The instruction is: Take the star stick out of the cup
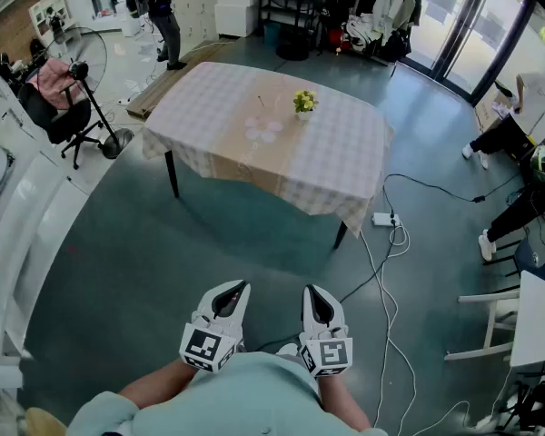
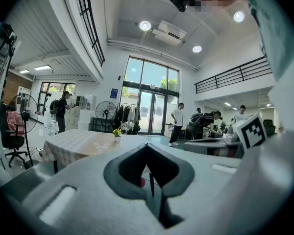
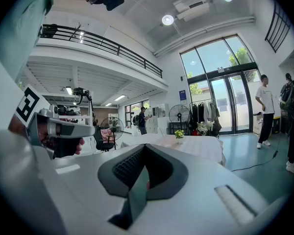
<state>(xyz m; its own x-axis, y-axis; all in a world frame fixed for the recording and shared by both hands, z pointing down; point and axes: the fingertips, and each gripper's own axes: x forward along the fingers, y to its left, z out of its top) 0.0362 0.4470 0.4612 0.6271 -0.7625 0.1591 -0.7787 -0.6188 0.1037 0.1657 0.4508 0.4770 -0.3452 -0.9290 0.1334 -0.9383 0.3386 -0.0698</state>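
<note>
Tongs both pressed together, pinching nothing: left gripper and right gripper (white moulded shells, dark ribbed pads), well apart from the checked-cloth table.

Table out in the middle of the room, draped in a pale checked tablecloth hanging down all sides, with a tan strip across the centre. Small pot of yellow flowers toward the far edge. Just beside it, some pale pinkish bits on the tan strip, too small to make out.
</note>
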